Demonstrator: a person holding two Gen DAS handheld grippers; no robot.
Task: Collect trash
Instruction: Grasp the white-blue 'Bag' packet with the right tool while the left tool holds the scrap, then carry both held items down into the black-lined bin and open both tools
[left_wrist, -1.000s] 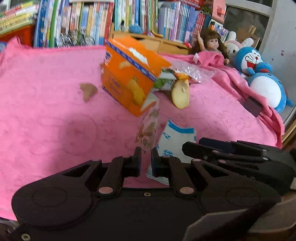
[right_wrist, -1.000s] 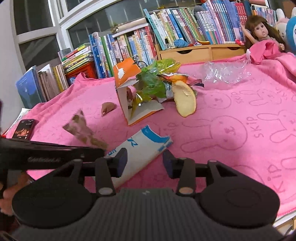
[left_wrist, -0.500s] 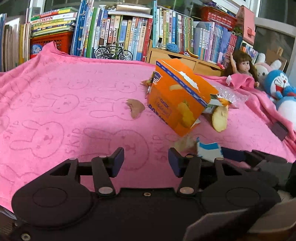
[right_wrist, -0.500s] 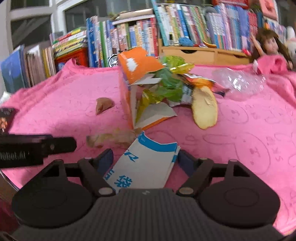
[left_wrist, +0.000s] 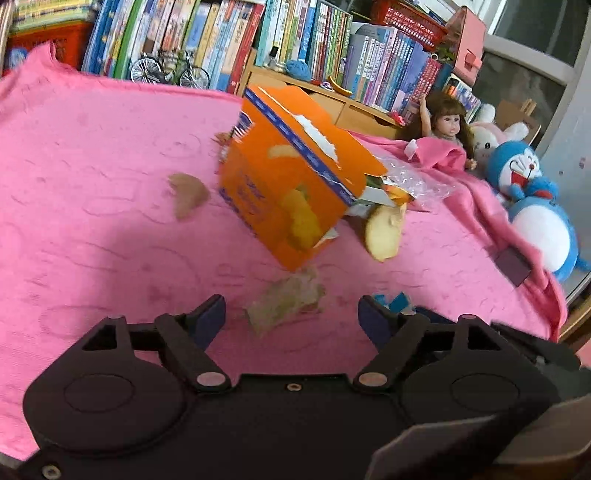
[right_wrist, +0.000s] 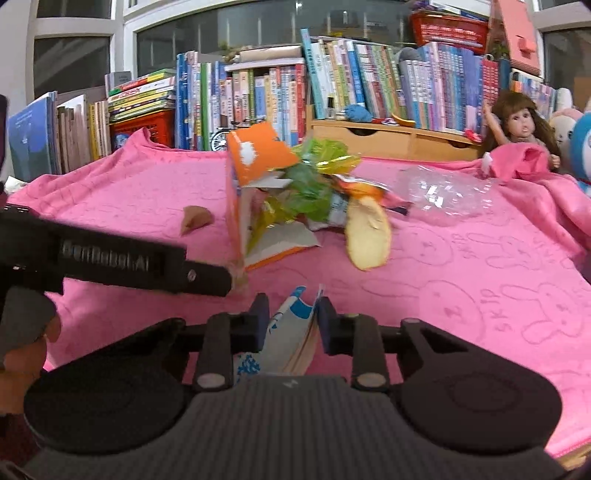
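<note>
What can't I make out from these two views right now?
- Orange box contents: left view shows only closed sides; in the right view, wrappers crowd its mouth.
- White-and-blue packet: right tongs cover its lower part; print unreadable.
- Small wrapper: blurred in the left view, between the open left tongs.

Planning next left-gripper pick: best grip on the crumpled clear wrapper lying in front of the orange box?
Probably the raised near edge of the crumpled clear wrapper, approached low from the near side. It lies flat on the pink blanket, centred between the open left gripper's fingers; the orange box blocks its far side.
</note>
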